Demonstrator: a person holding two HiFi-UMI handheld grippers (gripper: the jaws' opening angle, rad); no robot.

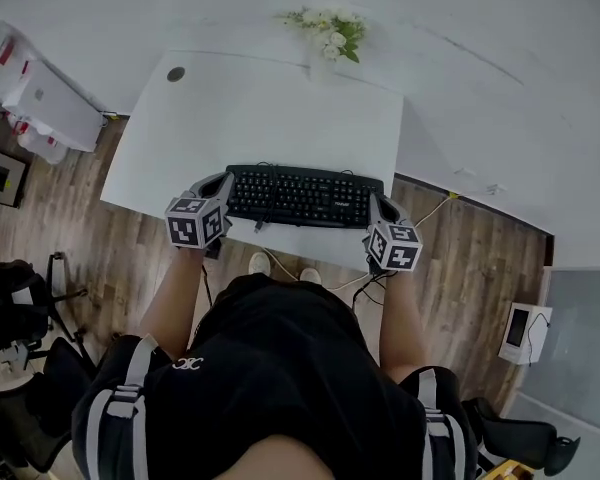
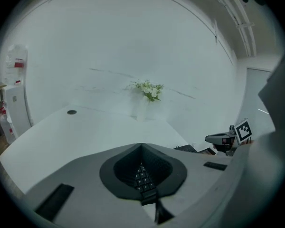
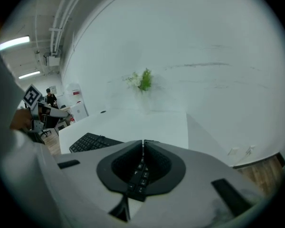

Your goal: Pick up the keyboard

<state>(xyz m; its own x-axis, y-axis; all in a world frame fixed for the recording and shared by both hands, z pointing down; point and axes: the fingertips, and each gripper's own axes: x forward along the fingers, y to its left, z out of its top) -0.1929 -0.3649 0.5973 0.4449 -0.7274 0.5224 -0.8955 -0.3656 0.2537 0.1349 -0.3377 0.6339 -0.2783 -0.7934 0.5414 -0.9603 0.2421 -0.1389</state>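
White desk surface point(image 1: 280, 108), frame centre: a black rectangular plastic keyboard point(image 1: 300, 196) lies along its lower edge, with the left gripper point(image 1: 222, 182) and right gripper point(image 1: 374, 202) at either end, jaws closed and empty. An uneven lift could tip it floorward.

1. Black top point(image 1: 280, 368) with a small white logo point(image 1: 187, 364) at 7 o'clock in the head view.
2. Grey-and-white straps point(image 1: 120, 408) at 7 and 5 o'clock.
3. Left gripper point(image 1: 225, 181) and right gripper point(image 1: 374, 201): grey shells, black pads point(image 2: 123, 167).
4. Each carries a cube point(image 1: 195, 220) with black-and-white square markers.
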